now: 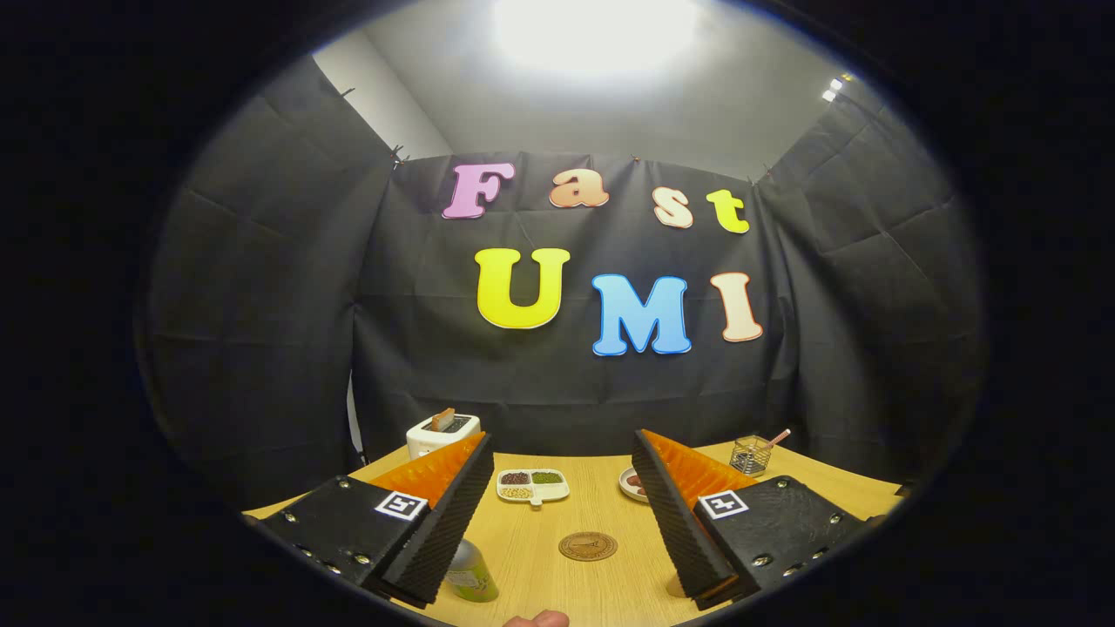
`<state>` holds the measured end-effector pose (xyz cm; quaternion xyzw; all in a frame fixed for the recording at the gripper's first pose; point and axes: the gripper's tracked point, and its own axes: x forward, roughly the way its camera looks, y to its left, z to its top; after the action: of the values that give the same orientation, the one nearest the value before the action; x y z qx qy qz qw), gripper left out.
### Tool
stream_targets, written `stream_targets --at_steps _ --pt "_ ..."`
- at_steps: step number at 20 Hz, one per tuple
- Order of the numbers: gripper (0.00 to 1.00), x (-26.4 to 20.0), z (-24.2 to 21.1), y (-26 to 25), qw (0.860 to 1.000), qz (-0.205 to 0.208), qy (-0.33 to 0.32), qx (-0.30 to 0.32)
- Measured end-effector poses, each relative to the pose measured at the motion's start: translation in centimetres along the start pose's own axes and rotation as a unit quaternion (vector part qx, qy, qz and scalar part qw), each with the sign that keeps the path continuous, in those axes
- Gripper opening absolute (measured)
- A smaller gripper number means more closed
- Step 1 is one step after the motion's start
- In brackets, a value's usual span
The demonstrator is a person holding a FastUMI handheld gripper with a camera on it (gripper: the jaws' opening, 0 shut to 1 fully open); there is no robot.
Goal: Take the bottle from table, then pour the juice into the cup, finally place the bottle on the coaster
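Observation:
My gripper (564, 522) hangs above the wooden table (601, 509) with its two fingers spread wide and nothing between them. A round brown coaster (588, 546) lies on the table between the fingers, a little ahead. A green bottle (471, 572) stands close under the left finger, partly hidden by it. By the right finger's near end a small pale patch (675, 589) shows on the table; I cannot tell what it is.
A white toaster (442, 433) with a slice in it stands at the table's back left. A white divided dish (533, 486) of grains sits mid-table. A small plate (633, 483) and a wire holder (752, 454) are back right. A fingertip (537, 619) shows at the near edge.

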<state>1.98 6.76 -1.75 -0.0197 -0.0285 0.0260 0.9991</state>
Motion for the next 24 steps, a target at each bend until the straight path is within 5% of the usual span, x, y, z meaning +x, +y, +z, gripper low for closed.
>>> stream_targets --at_steps 24 --pt "0.98 2.9 -12.4 9.6 0.995 0.029 0.100 -0.002"
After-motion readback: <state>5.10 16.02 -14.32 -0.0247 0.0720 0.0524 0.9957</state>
